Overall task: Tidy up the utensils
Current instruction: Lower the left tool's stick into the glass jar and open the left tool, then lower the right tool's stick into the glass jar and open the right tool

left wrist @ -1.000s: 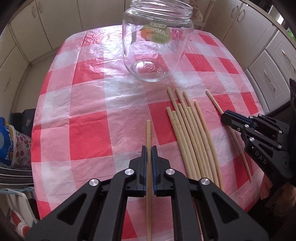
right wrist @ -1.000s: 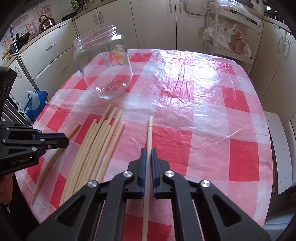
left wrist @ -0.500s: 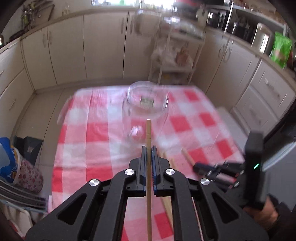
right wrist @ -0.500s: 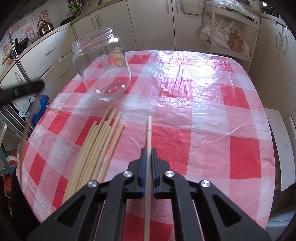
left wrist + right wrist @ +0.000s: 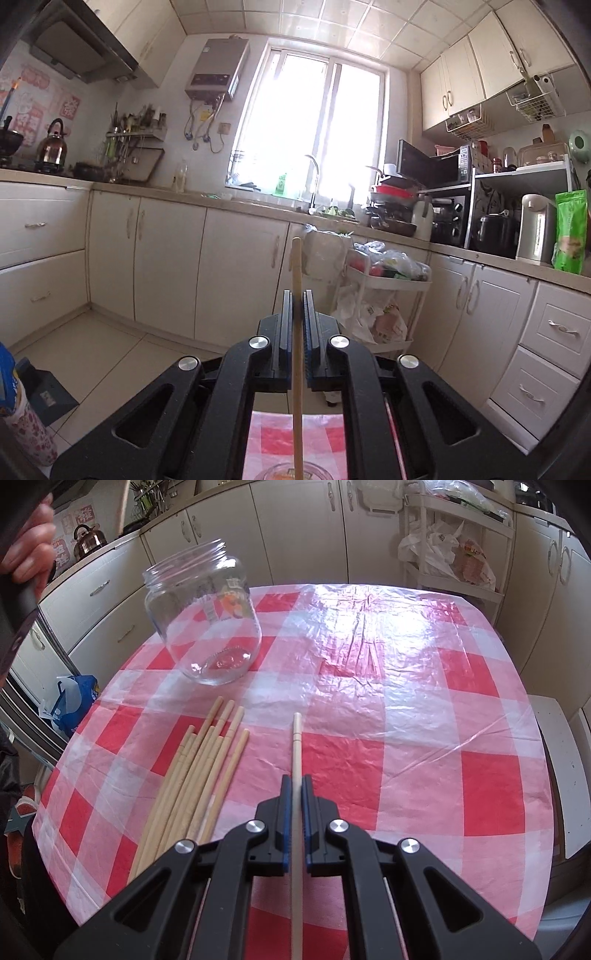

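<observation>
The left hand-held gripper [image 5: 296,291], clamped on a pale wooden chopstick [image 5: 296,332], has swung up from the red-and-white checked tabletop [image 5: 369,709] above the clear glass jar [image 5: 207,620], apparently ready to drop it in; the right hand-held gripper [image 5: 294,777] stays low, pinching another chopstick [image 5: 296,746] beside the loose bundle [image 5: 199,768].

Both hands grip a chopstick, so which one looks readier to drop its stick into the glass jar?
Probably the left. Its tool is raised with its chopstick over the jar; the right tool sits low beside the pile.
</observation>
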`<state>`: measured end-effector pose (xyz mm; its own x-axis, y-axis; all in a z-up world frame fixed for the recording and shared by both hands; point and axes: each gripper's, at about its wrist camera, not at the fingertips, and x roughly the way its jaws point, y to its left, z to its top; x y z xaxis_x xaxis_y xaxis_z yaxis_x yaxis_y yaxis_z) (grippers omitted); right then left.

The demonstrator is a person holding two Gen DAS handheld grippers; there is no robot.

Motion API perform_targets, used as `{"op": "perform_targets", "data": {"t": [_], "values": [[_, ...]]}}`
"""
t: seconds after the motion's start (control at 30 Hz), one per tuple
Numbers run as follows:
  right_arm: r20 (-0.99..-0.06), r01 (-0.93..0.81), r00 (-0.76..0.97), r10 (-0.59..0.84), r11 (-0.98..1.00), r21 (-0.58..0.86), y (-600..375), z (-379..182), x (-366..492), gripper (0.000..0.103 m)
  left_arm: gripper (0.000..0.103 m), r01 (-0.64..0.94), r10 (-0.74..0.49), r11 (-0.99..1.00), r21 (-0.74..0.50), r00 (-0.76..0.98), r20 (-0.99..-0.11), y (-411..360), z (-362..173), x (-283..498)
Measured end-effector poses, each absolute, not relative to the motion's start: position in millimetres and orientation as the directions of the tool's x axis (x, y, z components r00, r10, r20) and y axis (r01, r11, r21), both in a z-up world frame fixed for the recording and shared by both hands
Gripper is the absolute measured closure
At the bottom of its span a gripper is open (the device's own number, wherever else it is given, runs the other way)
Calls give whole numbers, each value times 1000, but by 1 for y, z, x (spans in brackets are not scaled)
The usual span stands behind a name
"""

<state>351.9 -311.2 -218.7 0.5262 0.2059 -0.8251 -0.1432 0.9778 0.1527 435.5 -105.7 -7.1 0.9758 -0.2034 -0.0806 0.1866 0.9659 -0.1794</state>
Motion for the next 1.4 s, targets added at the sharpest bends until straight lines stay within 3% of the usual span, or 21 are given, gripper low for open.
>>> {"op": "perform_targets", "data": {"t": [0.37,0.77,0.93,1.1,1.4], "values": [[-820,-135,525,227,974,183,-315,-219,354,97,98,171,-184,982,-84,965,-185,-120,-84,446],[-790,-102,533,302,950,295,-324,-220,356,97,97,231,-206,972,35,917,-340,-107,-118,416],[-756,-94,562,334,934,344,-331,-214,354,97,81,228,-204,973,22,908,-365,-93,-117,403],[-666,-121,650,365,916,383,-335,-189,348,97,67,206,-200,978,-23,910,-363,-69,-111,383],[-416,-200,823,387,883,425,-325,-109,359,97,63,149,-189,981,-127,894,-407,-25,-123,355]]}}
